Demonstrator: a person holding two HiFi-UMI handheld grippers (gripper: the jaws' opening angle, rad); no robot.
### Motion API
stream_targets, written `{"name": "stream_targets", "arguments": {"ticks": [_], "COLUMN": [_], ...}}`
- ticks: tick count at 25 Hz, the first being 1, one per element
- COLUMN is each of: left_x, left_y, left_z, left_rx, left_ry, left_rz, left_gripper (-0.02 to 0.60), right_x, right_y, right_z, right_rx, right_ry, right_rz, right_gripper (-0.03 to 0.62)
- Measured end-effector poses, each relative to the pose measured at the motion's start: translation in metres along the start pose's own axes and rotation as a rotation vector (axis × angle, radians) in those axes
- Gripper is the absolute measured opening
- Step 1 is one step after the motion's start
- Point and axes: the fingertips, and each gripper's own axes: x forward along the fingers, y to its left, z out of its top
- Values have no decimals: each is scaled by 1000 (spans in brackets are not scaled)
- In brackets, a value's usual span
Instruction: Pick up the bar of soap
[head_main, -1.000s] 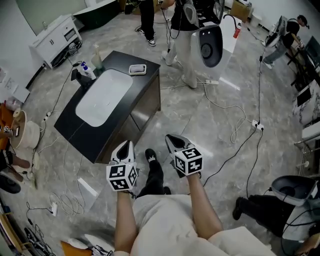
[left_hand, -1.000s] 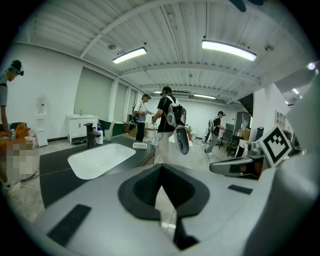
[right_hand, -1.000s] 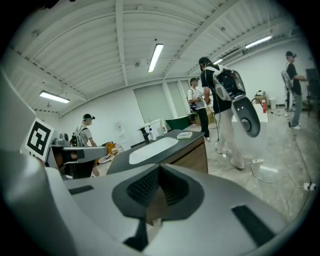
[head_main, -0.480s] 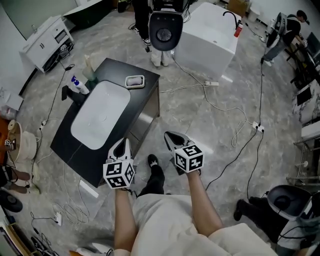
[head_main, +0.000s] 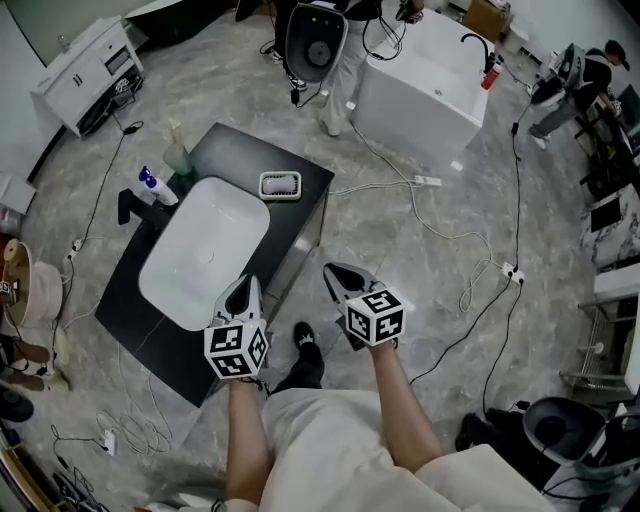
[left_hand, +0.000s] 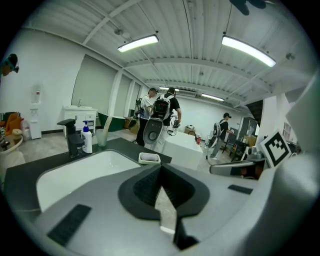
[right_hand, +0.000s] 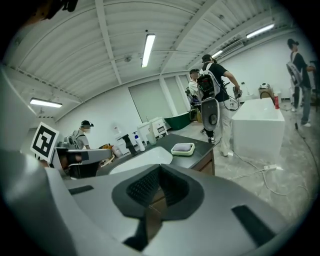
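The bar of soap (head_main: 280, 184) lies in a pale dish (head_main: 281, 194) at the far right corner of a black counter (head_main: 306, 175), beside a white sink basin (head_main: 205, 250). In the left gripper view the soap (left_hand: 149, 157) is straight ahead beyond the jaws; in the right gripper view the soap (right_hand: 183, 147) sits a little right of centre. My left gripper (head_main: 244, 286) hovers over the counter's near edge, jaws shut and empty (left_hand: 161, 168). My right gripper (head_main: 336, 273) is over the floor right of the counter, shut and empty (right_hand: 159, 168). Both are well short of the soap.
A black faucet (head_main: 128, 207), a pump bottle (head_main: 150, 182) and a cup (head_main: 178, 158) stand at the counter's far left. A white bathtub (head_main: 420, 85) and people stand beyond the counter. Cables (head_main: 440, 235) run over the floor at the right.
Both grippers have been carried forward toward the counter, which now lies closer and lower in the head view. Their jaws have stayed shut.
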Motion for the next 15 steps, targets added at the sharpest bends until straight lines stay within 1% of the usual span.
{"name": "stream_targets", "arguments": {"ticks": [9,15], "left_x": [30,54], "left_y": [42,58], "left_z": [15,26], "left_rx": [-44,-54], "left_ry": [0,-3], "left_rz": [31,27], "left_gripper": [6,6], "right_x": [57,85], "right_y": [-2,-10], "right_z": [22,40], "right_rx": [-27,-19], "right_ry": [51,43], "right_rz": [46,43], "right_gripper": [6,6]}}
